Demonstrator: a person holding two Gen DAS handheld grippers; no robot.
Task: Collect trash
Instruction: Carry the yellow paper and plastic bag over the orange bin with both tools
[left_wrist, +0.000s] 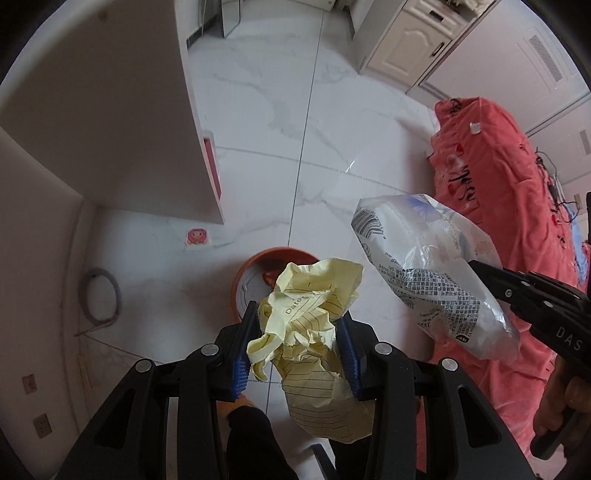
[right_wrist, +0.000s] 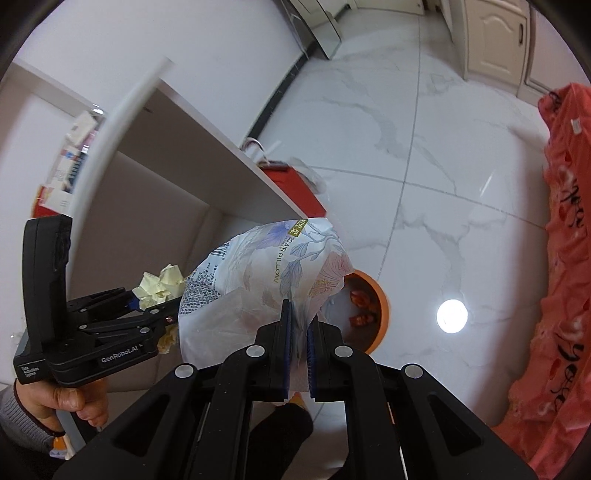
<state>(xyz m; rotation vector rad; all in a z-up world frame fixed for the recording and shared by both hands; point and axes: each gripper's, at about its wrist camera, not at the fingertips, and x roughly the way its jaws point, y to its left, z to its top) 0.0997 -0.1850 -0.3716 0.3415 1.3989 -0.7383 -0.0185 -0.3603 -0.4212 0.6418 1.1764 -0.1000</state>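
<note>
White marble-patterned floor tiles (left_wrist: 332, 122) with thin grey joints fill both my views, bounded by a white desk panel (left_wrist: 110, 129) on one side and a coral-red cloth (left_wrist: 498, 192) with dark lettering draped on the other. I note an orange bin (left_wrist: 258, 262) standing on the tiles below both tools, with reddish scraps inside. My left gripper (left_wrist: 297, 354) has its jaws partly apart, the blue ribbed pads (left_wrist: 242, 365) pressing either side of a crumpled sheet of yellow lined paper (left_wrist: 310, 332), which it holds above the bin. My right gripper (right_wrist: 298, 350) has its jaws nearly together, pinching the thin edge of a glossy plastic wrapper (right_wrist: 258, 280); the wrapper is white and translucent, printed with blue flowers, a barcode and small text, and hangs over the near side of the bin. A sticker (left_wrist: 197, 236) lies flat on the floor under the desk.
</note>
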